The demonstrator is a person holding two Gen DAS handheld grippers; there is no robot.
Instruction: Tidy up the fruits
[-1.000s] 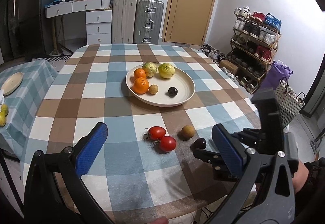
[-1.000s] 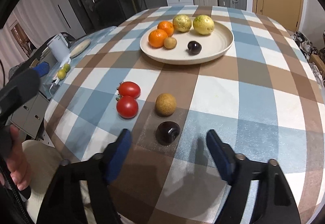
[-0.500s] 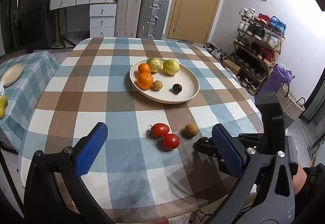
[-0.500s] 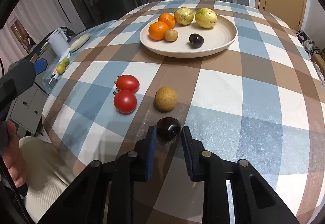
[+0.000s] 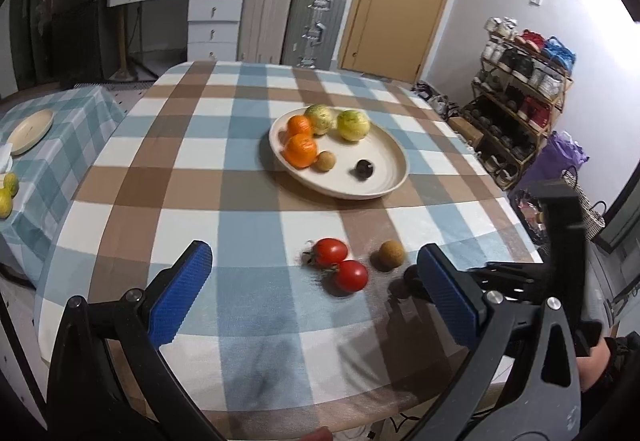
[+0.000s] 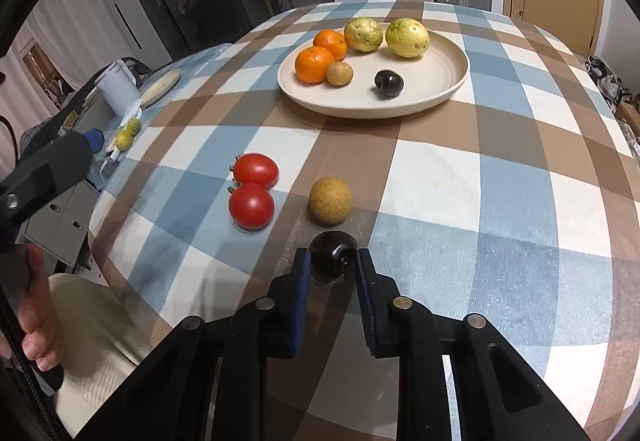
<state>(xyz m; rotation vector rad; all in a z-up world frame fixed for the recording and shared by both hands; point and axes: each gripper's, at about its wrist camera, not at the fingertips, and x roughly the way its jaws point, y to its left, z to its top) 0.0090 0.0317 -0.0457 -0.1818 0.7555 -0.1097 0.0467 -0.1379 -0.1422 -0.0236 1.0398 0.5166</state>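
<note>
On the checked tablecloth [image 6: 500, 201] we see loose fruit at the near edge: two red tomatoes [image 6: 253, 189] touching each other at about nine o'clock from a tan round fruit [image 6: 330, 200], and just at six o'clock from that fruit, a dark plum [image 6: 333, 253]. Nothing lies between this group and the plate [image 6: 440, 81] at twelve o'clock, only bare cloth.

Our right gripper [image 6: 332, 273] pinches the dark plum, blue pads pressed on its two sides, while the plum still sits on the cloth. The plum is nearly round (we cannot tell a long axis), and its small stem end faces toward five o'clock, at the camera.

Our left gripper [image 5: 312, 289] hangs over the table's near edge with its jaws spread wide and nothing between them; the tomatoes lie beyond its fingers.

The cream plate holds two oranges [image 6: 320, 55] at its ten o'clock side, two yellow-green fruits [image 6: 386, 35] along the far rim, a small tan fruit [image 6: 339, 74] beside the nearer orange, and a second dark plum [image 6: 389, 83] near the middle.
</note>
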